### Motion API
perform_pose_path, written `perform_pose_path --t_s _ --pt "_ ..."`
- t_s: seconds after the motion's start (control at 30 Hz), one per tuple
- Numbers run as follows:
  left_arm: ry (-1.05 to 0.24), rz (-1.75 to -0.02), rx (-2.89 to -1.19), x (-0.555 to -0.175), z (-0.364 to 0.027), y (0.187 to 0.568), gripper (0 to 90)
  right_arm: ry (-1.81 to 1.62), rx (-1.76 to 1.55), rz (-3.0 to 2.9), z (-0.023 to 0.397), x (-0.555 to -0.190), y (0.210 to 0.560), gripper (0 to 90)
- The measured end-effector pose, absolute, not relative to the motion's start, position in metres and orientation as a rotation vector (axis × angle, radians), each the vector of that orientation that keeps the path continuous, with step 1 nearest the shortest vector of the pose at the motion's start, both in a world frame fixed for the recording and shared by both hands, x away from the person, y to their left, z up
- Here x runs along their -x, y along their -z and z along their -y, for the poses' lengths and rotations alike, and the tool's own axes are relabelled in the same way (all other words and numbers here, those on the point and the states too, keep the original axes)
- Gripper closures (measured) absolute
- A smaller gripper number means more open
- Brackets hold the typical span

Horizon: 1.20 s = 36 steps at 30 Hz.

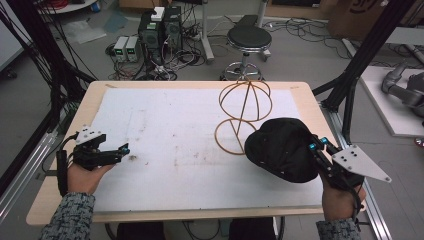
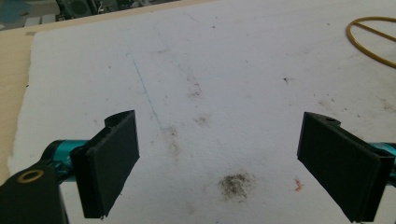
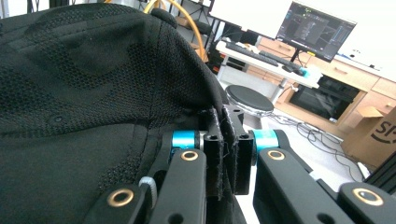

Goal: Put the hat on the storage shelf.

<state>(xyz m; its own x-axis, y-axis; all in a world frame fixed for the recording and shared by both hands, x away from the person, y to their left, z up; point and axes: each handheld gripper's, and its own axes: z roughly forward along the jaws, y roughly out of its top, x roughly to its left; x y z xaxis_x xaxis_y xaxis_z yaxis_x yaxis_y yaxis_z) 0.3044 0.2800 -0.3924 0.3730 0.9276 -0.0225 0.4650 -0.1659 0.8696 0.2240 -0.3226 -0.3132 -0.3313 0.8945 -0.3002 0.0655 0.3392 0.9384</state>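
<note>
Two grippers work over the table (image 1: 60,150). The right gripper (image 1: 317,145) has its jaws clamped on the edge of a black cap (image 1: 280,147), which sits at the right side of the white mat (image 1: 175,130), just beside and partly over the wire stand (image 1: 244,112). The left gripper (image 1: 121,150) rests near the mat's left edge, well apart from the cap, its jaws spread wide with nothing between them. The step in hand looks like carrying the cap toward the stand; next it likely needs lifting and lowering over the stand's rounded top.
</note>
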Motion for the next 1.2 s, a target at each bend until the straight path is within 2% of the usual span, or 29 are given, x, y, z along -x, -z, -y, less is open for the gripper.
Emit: perform_pose_path --t_s 1.2 --pt "-0.690 -1.236 -1.777 -0.302 -0.286 0.393 13.1 -1.145 -0.846 -1.577 0.352 -0.245 0.254 87.8"
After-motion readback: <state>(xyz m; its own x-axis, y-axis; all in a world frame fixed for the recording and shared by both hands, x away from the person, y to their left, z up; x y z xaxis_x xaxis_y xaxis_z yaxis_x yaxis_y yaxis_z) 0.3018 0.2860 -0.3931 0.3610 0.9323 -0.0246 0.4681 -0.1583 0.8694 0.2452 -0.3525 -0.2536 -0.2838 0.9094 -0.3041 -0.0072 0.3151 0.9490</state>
